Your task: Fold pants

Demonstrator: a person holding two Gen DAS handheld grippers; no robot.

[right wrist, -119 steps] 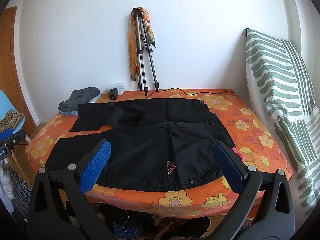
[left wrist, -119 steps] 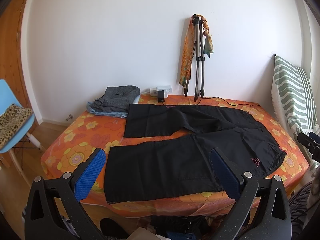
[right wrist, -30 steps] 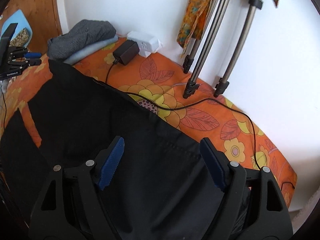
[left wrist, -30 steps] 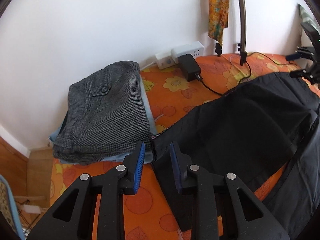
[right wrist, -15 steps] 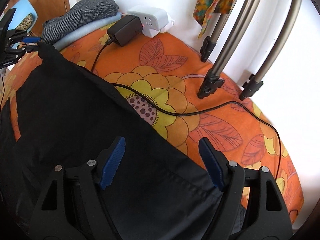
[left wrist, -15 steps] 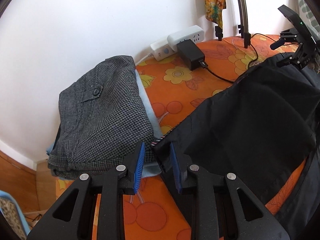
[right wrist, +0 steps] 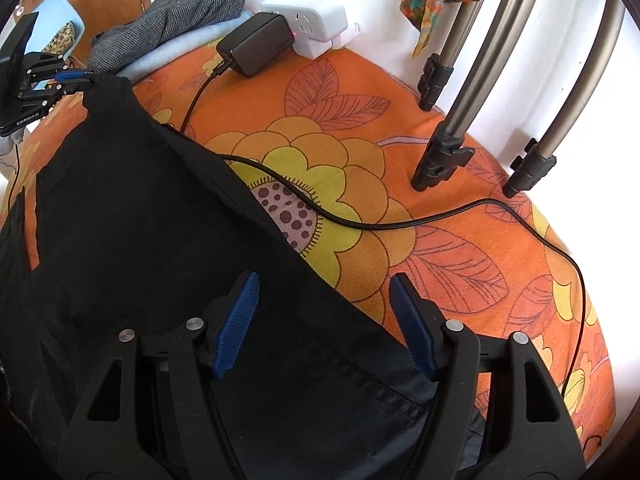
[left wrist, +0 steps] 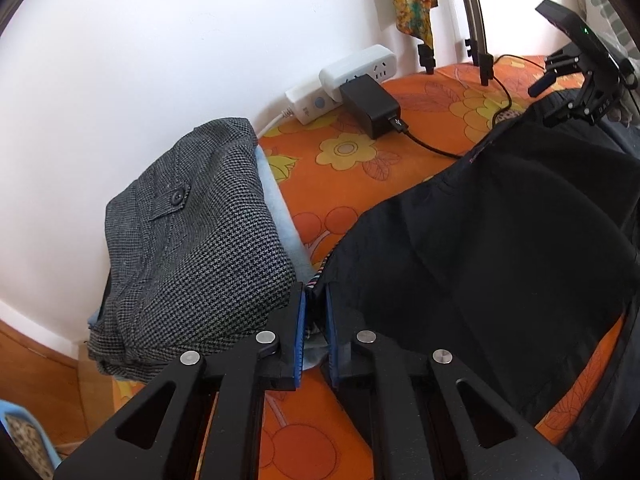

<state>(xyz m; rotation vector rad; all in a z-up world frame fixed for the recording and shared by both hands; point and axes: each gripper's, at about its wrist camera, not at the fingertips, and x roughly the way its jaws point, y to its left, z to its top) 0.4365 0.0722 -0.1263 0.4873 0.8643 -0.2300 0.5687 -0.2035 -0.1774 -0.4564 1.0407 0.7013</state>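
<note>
The black pants (left wrist: 500,248) lie spread on the orange flowered bed. My left gripper (left wrist: 314,320) is shut on the far leg's hem corner, next to the folded grey garment; it also shows at the far left of the right wrist view (right wrist: 74,80), holding the raised corner. My right gripper (right wrist: 326,320) is open, its blue pads straddling the far edge of the pants (right wrist: 160,240) near the waistband seam. It also shows at the top right of the left wrist view (left wrist: 560,96).
A folded grey houndstooth garment (left wrist: 192,248) on a light blue one sits by the wall. A white power strip (left wrist: 352,76) with a black adapter (left wrist: 374,106) and its cable (right wrist: 360,222) runs along the pants' edge. Tripod legs (right wrist: 448,152) stand on the bed (right wrist: 460,272).
My left gripper has closed on the hem corner and lifted it slightly. My right gripper has moved lower and closer over the pants' far edge, still open.
</note>
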